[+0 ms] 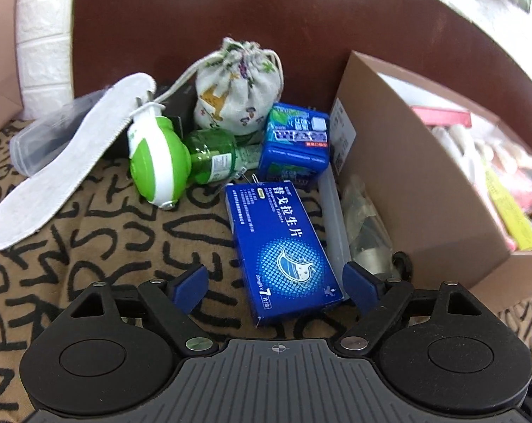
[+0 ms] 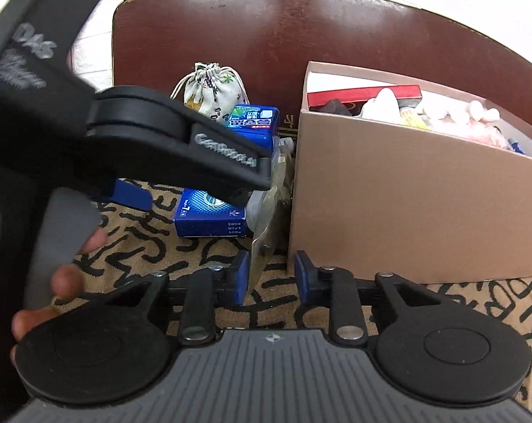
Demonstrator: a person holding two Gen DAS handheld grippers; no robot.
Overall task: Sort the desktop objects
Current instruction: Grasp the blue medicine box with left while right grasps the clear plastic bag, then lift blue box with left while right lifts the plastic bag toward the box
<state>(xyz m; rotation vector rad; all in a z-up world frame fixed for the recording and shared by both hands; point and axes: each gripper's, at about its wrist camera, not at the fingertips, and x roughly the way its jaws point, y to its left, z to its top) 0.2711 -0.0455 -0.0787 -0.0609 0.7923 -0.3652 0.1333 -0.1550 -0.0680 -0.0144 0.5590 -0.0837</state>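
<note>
Left gripper (image 1: 276, 283): your fingers stand wide apart, one on each side of the near end of the blue medicine box (image 1: 282, 250), touching nothing.
Right gripper (image 2: 270, 273): your fingers are apart with a gap between them, low over the cloth, holding nothing; the left one sits just beside the edge of a clear plastic packet (image 2: 266, 211).
Blue medicine box: it lies flat on the patterned cloth (image 1: 90, 243), long side pointing away from you, just left of a clear plastic strip (image 1: 333, 211).
Cardboard box (image 1: 417, 190): open, to your right, already holding pink, yellow and white items.
Pile behind: a smaller blue box (image 1: 294, 141) stands beyond the medicine box, a drawstring pouch (image 1: 237, 88) behind that, against the dark brown panel (image 1: 266, 17).
Left side: a green and white plug-in device with a green bottle (image 1: 174, 158) lies on its side; a white insole (image 1: 65, 162) leans over a clear plastic case (image 1: 33, 144).
From the right camera: your left gripper's black body crosses the view above the medicine box.
</note>
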